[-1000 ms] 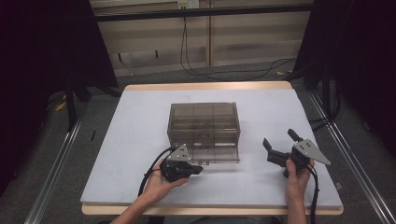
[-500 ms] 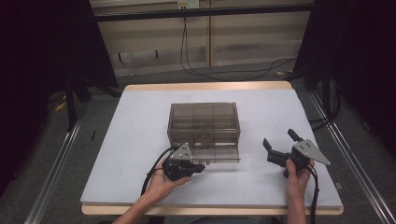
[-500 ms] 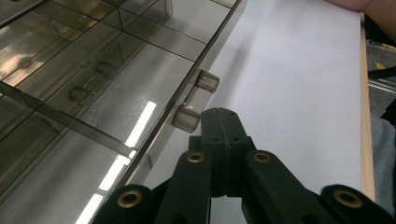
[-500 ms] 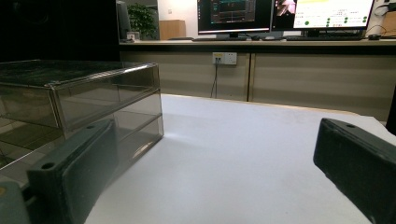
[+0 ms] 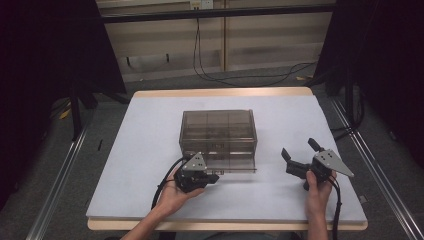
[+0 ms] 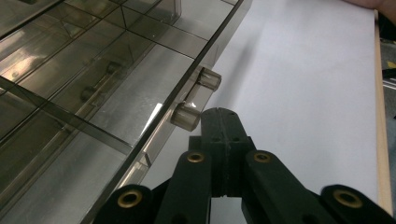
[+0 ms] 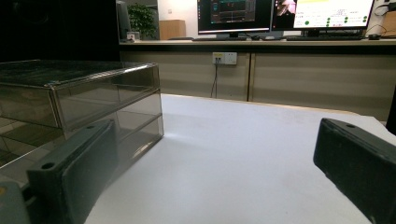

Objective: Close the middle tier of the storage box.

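A: Where's the smoky translucent plastic drawer cabinet (image 5: 218, 136)?

B: Middle of the white table (image 5: 140, 150), a little nearer the front edge. Its bottom drawer (image 5: 231, 164) is slid out toward the person.

A: And the grippers?

B: The left gripper (image 5: 212, 177) sits at the drawer's front, jaws pressed together, tips just beside the clear bar handle (image 6: 195, 98) on the drawer's front. I can't tell whether they touch it. The right gripper (image 5: 300, 155) rests near the table's front right corner, well apart from the cabinet, jaws spread with nothing between them.

A: How will the drawer handle?

B: I'd judge it light, stiff and smooth, so slippery under hard pads. Thin plastic like that could crack if squeezed hard. The handle is the place to take hold; the other gripper may need to steady the cabinet's body, which could slide on the table.

A: Anything inside?

B: The drawer's divided compartments look empty. The tinted upper tiers are too dark to tell.
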Motion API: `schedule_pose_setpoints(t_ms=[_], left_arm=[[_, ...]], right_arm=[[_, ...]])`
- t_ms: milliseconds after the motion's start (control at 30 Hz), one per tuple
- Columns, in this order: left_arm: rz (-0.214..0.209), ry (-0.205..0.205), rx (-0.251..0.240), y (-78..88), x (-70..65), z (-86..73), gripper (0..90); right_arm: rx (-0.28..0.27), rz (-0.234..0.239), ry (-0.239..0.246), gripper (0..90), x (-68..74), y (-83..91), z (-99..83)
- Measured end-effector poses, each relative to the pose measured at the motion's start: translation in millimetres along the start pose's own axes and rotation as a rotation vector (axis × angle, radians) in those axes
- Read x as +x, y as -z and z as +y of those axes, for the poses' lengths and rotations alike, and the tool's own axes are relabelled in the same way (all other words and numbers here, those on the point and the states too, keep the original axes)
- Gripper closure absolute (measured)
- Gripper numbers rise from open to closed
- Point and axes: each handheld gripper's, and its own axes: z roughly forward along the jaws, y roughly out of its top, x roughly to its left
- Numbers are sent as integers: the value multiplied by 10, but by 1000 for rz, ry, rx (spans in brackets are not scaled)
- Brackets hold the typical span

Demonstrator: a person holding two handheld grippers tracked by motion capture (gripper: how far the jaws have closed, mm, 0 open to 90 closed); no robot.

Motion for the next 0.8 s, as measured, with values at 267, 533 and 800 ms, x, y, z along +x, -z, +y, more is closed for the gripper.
schedule_pose_setpoints(t_ms=[267,533,800], left_arm=[[6,2,11,1,20,9,900],[0,5,-5,-22,30,4,900],[4,6,11,-28,9,21,900]], right_arm=[[-3,3,-2,0,-1,-3,-1],[-1,5,-1,0,-3,-1,-1],[0,5,-1,0,-4,-2,-1]])
